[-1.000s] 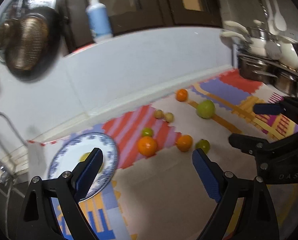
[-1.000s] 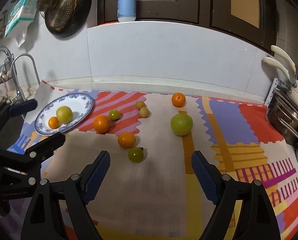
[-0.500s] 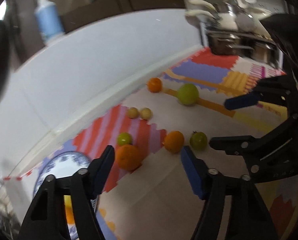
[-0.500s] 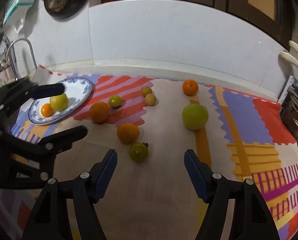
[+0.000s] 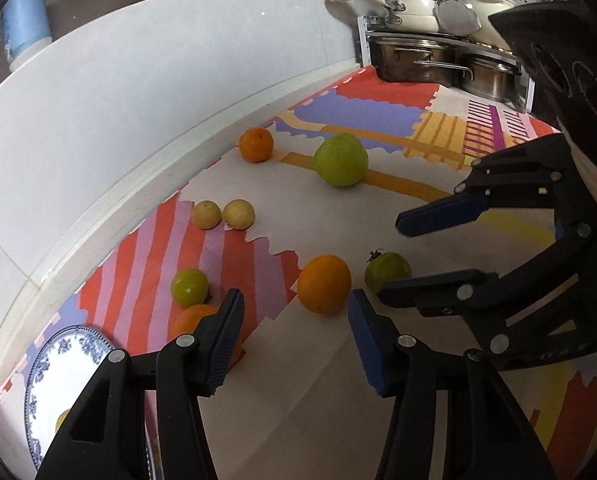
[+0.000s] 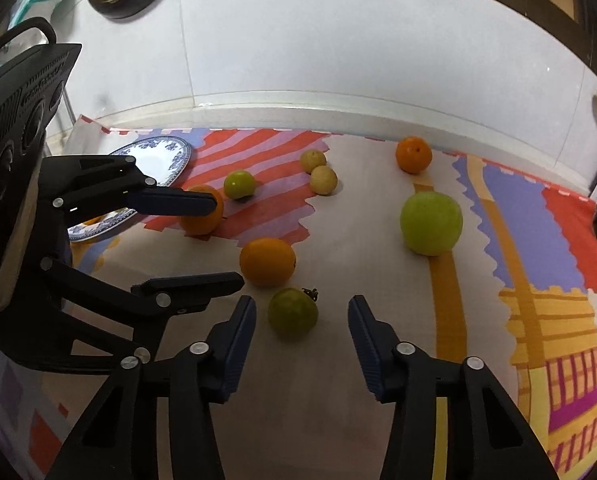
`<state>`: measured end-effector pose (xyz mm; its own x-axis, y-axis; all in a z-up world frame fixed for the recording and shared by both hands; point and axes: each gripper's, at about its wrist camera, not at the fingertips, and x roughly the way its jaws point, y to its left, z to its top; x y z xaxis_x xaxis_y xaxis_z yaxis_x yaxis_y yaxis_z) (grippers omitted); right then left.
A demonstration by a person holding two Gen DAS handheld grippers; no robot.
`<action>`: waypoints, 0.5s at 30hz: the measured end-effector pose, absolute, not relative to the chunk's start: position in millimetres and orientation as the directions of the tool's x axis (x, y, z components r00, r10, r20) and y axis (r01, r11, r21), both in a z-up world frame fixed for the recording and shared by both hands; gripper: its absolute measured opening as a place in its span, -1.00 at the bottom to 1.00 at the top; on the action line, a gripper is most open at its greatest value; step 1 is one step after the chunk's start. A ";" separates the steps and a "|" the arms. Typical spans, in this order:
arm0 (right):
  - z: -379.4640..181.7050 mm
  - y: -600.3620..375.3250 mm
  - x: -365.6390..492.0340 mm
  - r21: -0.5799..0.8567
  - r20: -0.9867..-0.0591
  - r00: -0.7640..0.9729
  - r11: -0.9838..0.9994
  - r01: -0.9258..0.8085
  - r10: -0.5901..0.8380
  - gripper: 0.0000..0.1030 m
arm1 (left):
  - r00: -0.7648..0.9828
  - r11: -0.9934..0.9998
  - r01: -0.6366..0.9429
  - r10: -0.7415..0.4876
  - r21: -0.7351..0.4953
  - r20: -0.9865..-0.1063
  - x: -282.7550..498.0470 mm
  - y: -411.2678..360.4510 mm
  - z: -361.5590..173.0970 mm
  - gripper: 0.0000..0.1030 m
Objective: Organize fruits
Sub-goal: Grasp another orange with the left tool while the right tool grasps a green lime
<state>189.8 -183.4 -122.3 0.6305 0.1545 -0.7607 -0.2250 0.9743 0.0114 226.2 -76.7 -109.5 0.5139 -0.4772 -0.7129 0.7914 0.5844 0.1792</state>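
Left wrist view: the left gripper (image 5: 296, 330) hangs low over the table (image 5: 298, 392) with its jaws apart and nothing between them. Just beyond the tips lies an orange (image 5: 324, 284); a second orange (image 5: 196, 320) is partly hidden behind the left finger. A small green tomato (image 5: 388, 272) sits beside the first orange, under the right gripper (image 5: 390, 254), whose jaws also stand apart. Farther back are a small green fruit (image 5: 189, 288), two pale yellow fruits (image 5: 222, 214), a third orange (image 5: 256, 144) near the table's back edge and a large green apple (image 5: 340, 160). The blue-patterned plate (image 5: 64, 364) sits toward the table's left end.

Right wrist view: the right gripper (image 6: 301, 330) frames the green tomato (image 6: 293, 311) without touching it. The left gripper (image 6: 226, 242) reaches in from the left, one finger crossing an orange (image 6: 202, 218) beside the plate (image 6: 162, 156).
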 end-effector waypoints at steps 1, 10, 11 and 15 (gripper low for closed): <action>-123.5 -184.1 191.0 0.021 -0.763 0.626 0.974 -0.226 0.162 -0.12 | 0.509 0.582 0.794 -0.477 0.176 -0.716 227.6 -78.4 -110.3 -0.03; -132.3 -190.6 194.2 0.075 -0.777 0.597 0.971 -0.227 0.200 -0.27 | 0.480 0.579 0.802 -0.477 0.148 -0.736 234.9 -89.7 -118.2 -0.10; -132.5 -191.8 194.9 0.080 -0.775 0.599 0.971 -0.223 0.202 -0.28 | 0.479 0.582 0.801 -0.478 0.143 -0.737 236.0 -90.4 -118.3 -0.10; -135.0 -195.9 197.1 0.104 -0.776 0.594 0.972 -0.213 0.213 -0.37 | 0.458 0.594 0.797 -0.478 0.109 -0.749 240.0 -94.8 -120.6 -0.28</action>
